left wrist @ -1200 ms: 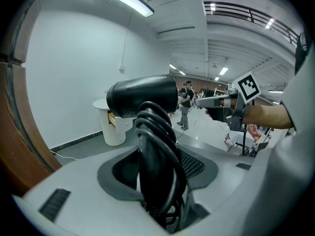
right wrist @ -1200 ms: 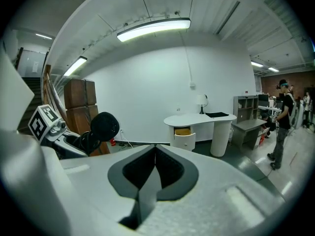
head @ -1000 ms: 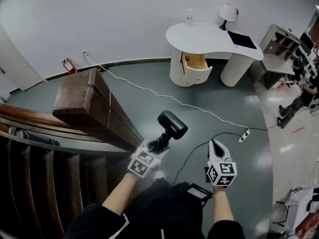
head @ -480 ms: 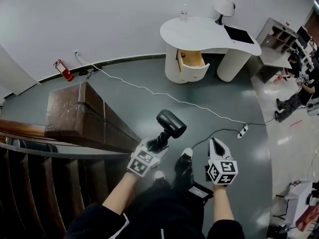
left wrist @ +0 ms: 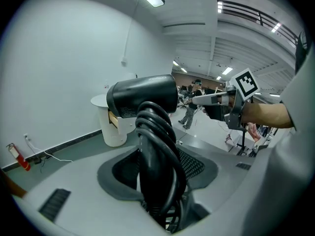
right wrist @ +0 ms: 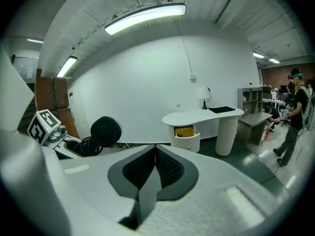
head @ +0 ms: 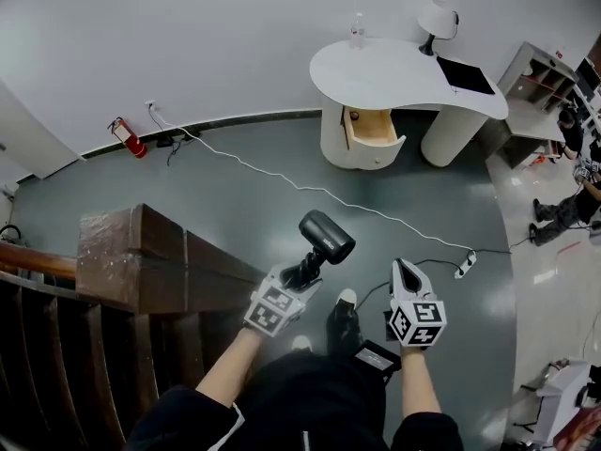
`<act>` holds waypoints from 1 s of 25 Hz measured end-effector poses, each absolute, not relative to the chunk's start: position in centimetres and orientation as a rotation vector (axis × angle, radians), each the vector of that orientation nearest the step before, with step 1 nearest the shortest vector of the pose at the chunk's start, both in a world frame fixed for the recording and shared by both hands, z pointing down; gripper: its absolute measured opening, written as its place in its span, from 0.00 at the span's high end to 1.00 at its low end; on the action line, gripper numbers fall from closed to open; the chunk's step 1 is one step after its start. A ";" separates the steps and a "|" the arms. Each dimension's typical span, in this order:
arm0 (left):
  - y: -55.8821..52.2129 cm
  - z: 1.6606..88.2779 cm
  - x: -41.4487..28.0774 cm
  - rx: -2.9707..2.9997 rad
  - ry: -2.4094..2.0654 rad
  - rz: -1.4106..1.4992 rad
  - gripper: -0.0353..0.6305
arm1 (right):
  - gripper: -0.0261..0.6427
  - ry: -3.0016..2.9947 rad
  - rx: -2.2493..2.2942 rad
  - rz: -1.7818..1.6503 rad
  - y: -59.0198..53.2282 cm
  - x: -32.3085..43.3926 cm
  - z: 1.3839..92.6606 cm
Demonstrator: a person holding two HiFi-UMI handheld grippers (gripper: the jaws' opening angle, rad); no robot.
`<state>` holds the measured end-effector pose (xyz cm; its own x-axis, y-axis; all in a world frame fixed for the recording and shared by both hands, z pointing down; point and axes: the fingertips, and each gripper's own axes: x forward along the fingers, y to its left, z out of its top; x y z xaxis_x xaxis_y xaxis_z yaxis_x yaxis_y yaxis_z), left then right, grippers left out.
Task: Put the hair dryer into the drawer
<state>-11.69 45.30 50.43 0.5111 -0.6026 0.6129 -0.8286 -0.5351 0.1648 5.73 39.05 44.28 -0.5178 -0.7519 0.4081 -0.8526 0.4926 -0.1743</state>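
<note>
My left gripper [head: 302, 272] is shut on the handle of a black hair dryer [head: 325, 235], whose cord is wound round the handle [left wrist: 156, 146]. Its barrel [left wrist: 142, 95] points left in the left gripper view. My right gripper [head: 406, 275] is shut with nothing between its jaws [right wrist: 156, 157], and hangs level with the left one, to its right. Far ahead stands a white curved desk [head: 404, 73] with an open drawer [head: 369, 127] in its left pedestal; the drawer [right wrist: 186, 132] also shows in the right gripper view.
A white cable [head: 310, 188] crosses the grey floor to a power strip [head: 465, 266]. A brown wooden block [head: 141, 256] and a stair rail stand at the left. A red fire extinguisher [head: 125, 136] leans by the wall. A lamp [head: 437, 22] and dark pad [head: 467, 75] sit on the desk. People stand at the far right.
The view has moved forward past the wooden block, which has slid down and left. A black shoe has come into view between the grippers. Both grippers hold the same pose.
</note>
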 end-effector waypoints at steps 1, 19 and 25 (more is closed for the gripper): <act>44.6 50.5 -11.6 2.305 -1.180 0.698 0.62 | 0.96 -2.469 1.347 0.524 38.1 5.7 44.3; 32.3 50.8 -7.3 2.201 -1.253 0.713 0.62 | 0.96 -2.542 1.176 0.524 22.4 8.2 44.0; 30.1 51.0 -6.0 2.167 -1.273 0.716 0.62 | 0.96 -2.550 1.142 0.539 19.4 9.8 44.3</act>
